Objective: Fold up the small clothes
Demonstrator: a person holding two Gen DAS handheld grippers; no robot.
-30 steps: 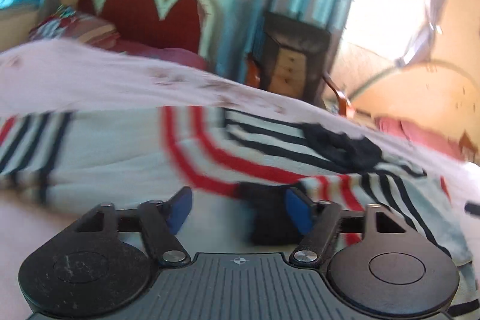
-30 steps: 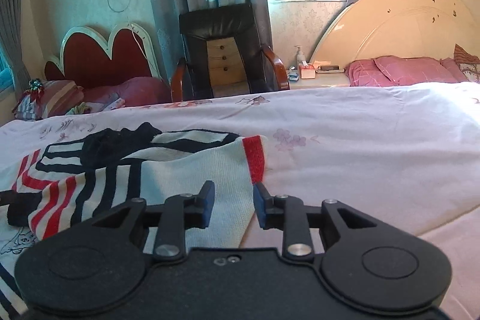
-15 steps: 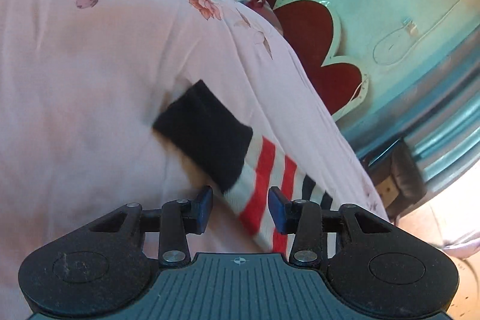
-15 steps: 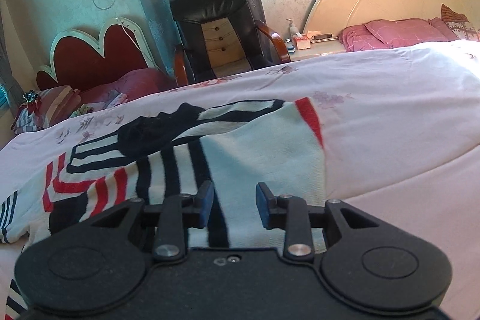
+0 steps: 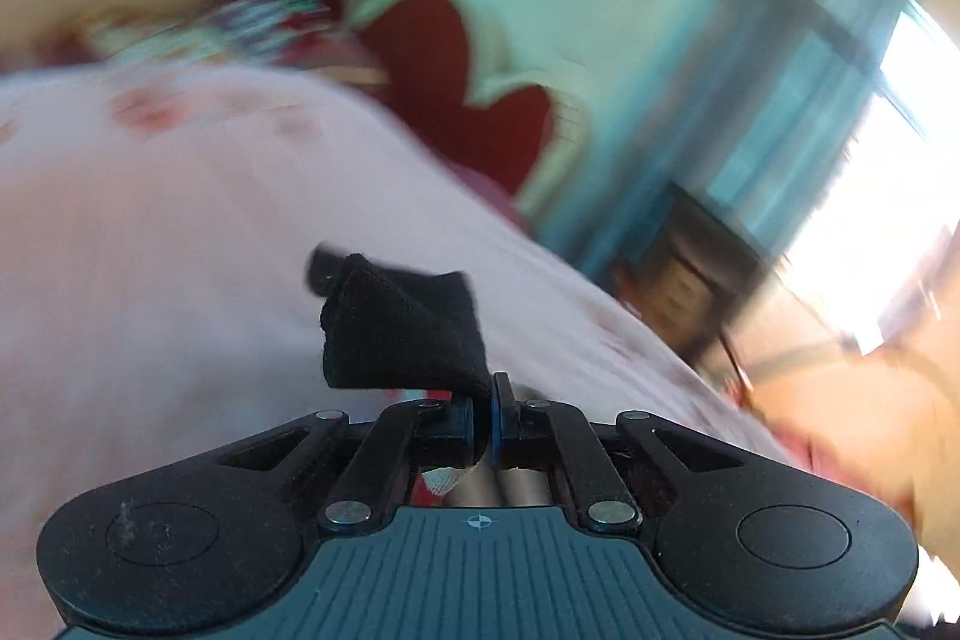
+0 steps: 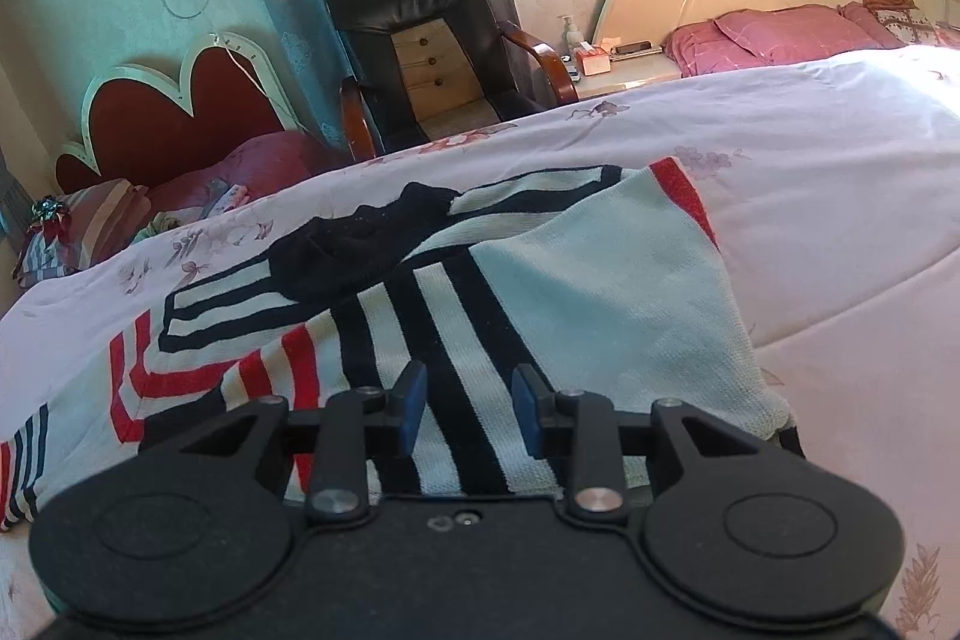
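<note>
Your left tool [image 5: 487,415] has its jaws pinched tight on the black ribbed cuff [image 5: 399,325] of the striped knit sweater, red, black and pale mint in colour [image 6: 456,292]. The cuff stands up in a folded peak above the blue pads, with a scrap of red and white knit showing just under them. That grip looks chosen for a sleeve fold: holding the cuff gives you the far end of the sleeve to carry across the body. The left view is heavily blurred, so the rest of the sleeve cannot be made out there.

Your right tool [image 6: 468,409] has its jaws part-way apart, with nothing between the pads. It hangs low over the black and white stripes near the front edge of the sweater. It reads as placed to pin or pick up the body.

The sweater lies spread flat on the pale pink flower-printed bedsheet [image 6: 810,196], with its black collar [image 6: 354,244] toward the far side and a red-trimmed edge at the upper right. Flat and open suits folding.

Writing: none readable on the sweater or the tools. The items on the cream bedside stand [image 6: 636,67] are too small to read.
</note>
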